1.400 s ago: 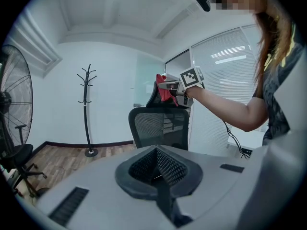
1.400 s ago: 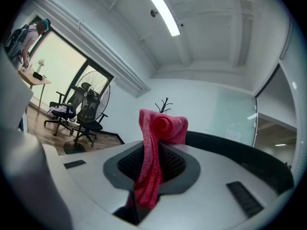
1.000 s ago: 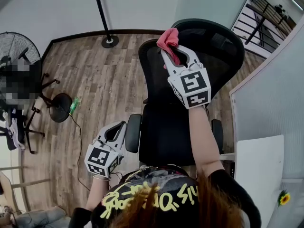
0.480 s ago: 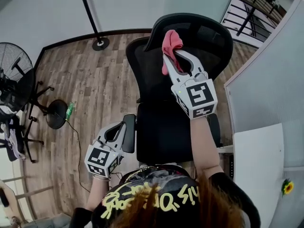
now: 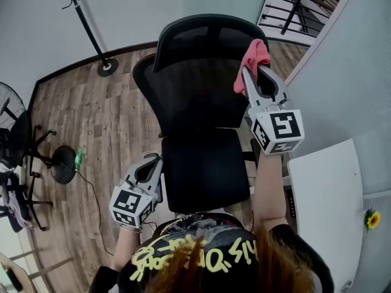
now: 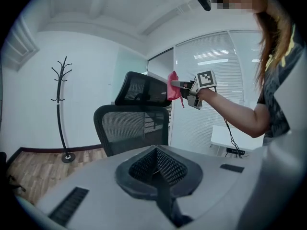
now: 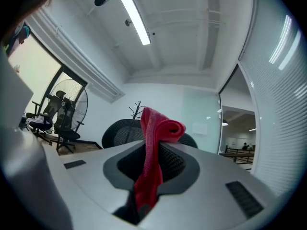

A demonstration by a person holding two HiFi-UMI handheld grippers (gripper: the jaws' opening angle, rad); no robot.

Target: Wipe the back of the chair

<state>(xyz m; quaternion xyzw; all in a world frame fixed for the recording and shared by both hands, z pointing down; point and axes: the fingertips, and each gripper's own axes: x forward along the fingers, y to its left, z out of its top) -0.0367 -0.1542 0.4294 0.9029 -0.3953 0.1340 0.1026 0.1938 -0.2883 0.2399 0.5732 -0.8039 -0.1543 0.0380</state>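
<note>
A black mesh office chair (image 5: pixel 195 96) stands in front of me, its headrest (image 5: pixel 204 32) at the top. My right gripper (image 5: pixel 249 72) is raised at the right side of the headrest and is shut on a red cloth (image 5: pixel 252 58), which bunches at the jaw tips and hangs between them (image 7: pixel 154 147). My left gripper (image 5: pixel 154 162) is held low by the seat's left edge, shut with nothing in it. The left gripper view shows the chair's backrest (image 6: pixel 132 128), headrest, and red cloth (image 6: pixel 172 86) touching its right end.
A coat stand (image 5: pixel 91 35) rises at the back left on the wooden floor. A fan (image 5: pixel 9 112) and another chair base (image 5: pixel 61 160) sit far left. A white desk (image 5: pixel 327 206) and glass partition (image 5: pixel 342 72) close off the right.
The right gripper with the cloth has moved from the headrest's left end across to its right end. The view has shifted left relative to the chair. The left gripper stays put.
</note>
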